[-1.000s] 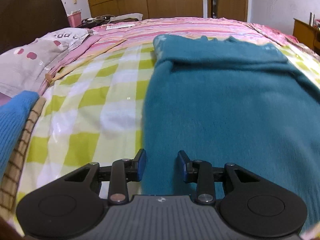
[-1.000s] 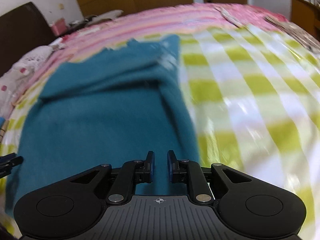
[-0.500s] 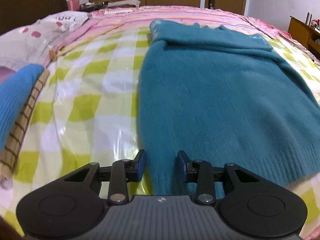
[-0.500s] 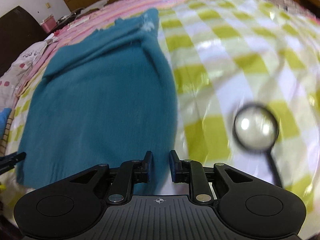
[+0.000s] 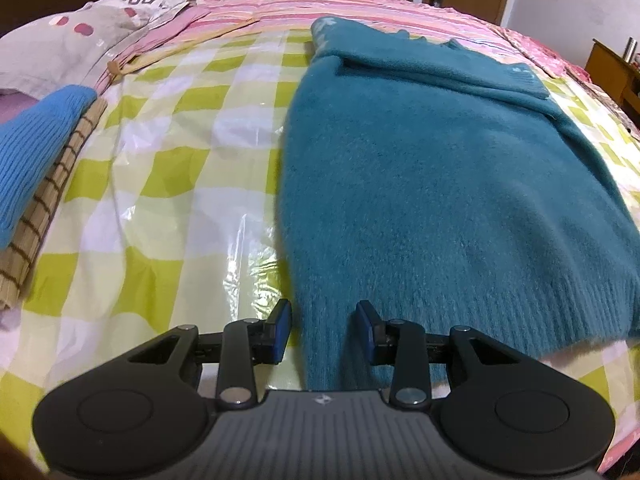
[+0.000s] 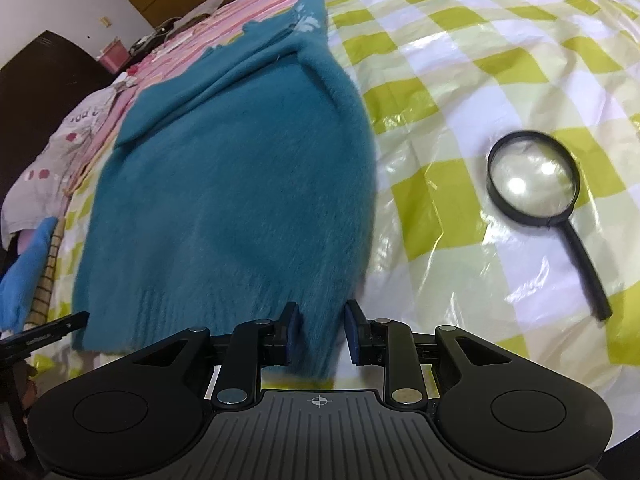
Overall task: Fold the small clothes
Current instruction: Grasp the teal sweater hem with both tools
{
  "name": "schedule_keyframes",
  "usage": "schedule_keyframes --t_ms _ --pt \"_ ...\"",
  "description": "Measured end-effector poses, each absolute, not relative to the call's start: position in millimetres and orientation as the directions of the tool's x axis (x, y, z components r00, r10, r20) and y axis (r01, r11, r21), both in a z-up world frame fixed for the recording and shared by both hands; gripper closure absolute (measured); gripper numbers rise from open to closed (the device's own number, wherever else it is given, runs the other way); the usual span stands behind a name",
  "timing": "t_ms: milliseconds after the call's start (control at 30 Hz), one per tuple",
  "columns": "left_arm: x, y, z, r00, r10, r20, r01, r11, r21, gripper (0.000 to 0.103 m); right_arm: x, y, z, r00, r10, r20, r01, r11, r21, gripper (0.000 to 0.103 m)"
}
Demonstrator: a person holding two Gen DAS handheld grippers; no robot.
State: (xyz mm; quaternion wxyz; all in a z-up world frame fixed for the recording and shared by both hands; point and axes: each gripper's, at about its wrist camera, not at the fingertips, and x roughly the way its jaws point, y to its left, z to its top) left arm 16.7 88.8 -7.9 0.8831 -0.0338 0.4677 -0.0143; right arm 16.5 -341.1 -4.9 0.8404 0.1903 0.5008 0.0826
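Note:
A teal fuzzy sweater lies flat on the green-checked bed cover, sleeves folded across its upper part. My left gripper is open, its jaws straddling the sweater's near left hem corner. In the right wrist view the sweater fills the middle-left. My right gripper is open, its jaws on either side of the near right hem corner. Neither pair of jaws is closed on the cloth.
A black magnifying glass lies on the cover right of the sweater. A blue knit garment on a striped brown cloth sits at the left edge. Pillows lie far left. The left gripper's tip shows in the right view.
Both grippers have pulled back toward the sweater's near hem, so the hem corners now sit between the jaws. The right jaws have opened wider. The magnifying glass came into view.

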Motion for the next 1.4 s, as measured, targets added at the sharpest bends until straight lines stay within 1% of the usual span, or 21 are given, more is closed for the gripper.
schedule_keyframes --t_ms 100,200,333,367,567,767,800,867,900,1000,1133,1233,1400 --pt "19.8 89.5 -9.4 0.550 -0.060 -0.833 -0.022 0.996 -0.087 0.061 16.1 -342.7 -8.3 0.490 0.340 -0.803 0.061 0.905 0.421 0.077" --pt "21.5 89.2 -9.6 0.548 -0.070 -0.833 -0.025 0.995 -0.101 0.063 17.0 -345.9 -10.5 0.494 0.356 -0.793 0.082 0.889 0.450 0.077" --pt "18.5 91.1 -8.0 0.560 -0.116 -0.821 -0.015 0.989 -0.150 0.076 15.3 -346.2 -10.4 0.505 0.363 -0.783 0.085 0.882 0.464 0.077" --pt "17.6 90.4 -7.2 0.565 -0.116 -0.817 -0.012 0.989 -0.149 0.077 14.5 -346.8 -10.2 0.508 0.368 -0.779 0.087 0.878 0.471 0.077" --pt "22.6 87.8 -9.4 0.560 -0.126 -0.819 -0.006 0.988 -0.156 0.077 18.1 -350.0 -15.1 0.525 0.397 -0.753 0.105 0.848 0.520 0.077" --pt "25.4 88.8 -9.5 0.553 -0.130 -0.823 -0.011 0.987 -0.163 0.076 21.0 -348.7 -16.5 0.526 0.404 -0.748 0.097 0.846 0.525 0.077" --pt "25.6 89.0 -9.6 0.555 -0.129 -0.822 -0.011 0.987 -0.162 0.077 21.0 -348.1 -16.0 0.529 0.404 -0.747 0.097 0.845 0.525 0.079" --pt "25.3 91.2 -8.6 0.561 -0.138 -0.816 -0.012 0.984 -0.175 0.084 20.3 -347.4 -16.2 0.532 0.408 -0.742 0.098 0.841 0.532 0.084" --pt "25.3 92.6 -7.5 0.565 -0.142 -0.813 -0.015 0.983 -0.182 0.086 20.2 -347.9 -16.7 0.533 0.414 -0.738 0.101 0.834 0.542 0.087" --pt "25.6 98.3 -1.9 0.579 -0.193 -0.792 -0.021 0.968 -0.251 0.088 20.9 -349.1 -16.0 0.544 0.434 -0.718 0.114 0.809 0.576 0.090" --pt "32.1 102.5 4.7 0.599 -0.286 -0.748 -0.019 0.929 -0.370 0.088 21.4 -349.1 -11.9 0.576 0.478 -0.663 0.112 0.758 0.643 0.091" --pt "41.3 105.7 10.2 0.622 -0.350 -0.700 -0.027 0.884 -0.466 0.088 23.5 -350.4 -7.3 0.616 0.519 -0.592 0.113 0.686 0.719 0.091" --pt "67.1 108.6 25.0 0.691 -0.426 -0.583 -0.016 0.799 -0.602 0.088 38.5 -353.3 6.3 0.700 0.550 -0.456 0.080 0.574 0.815 0.092"
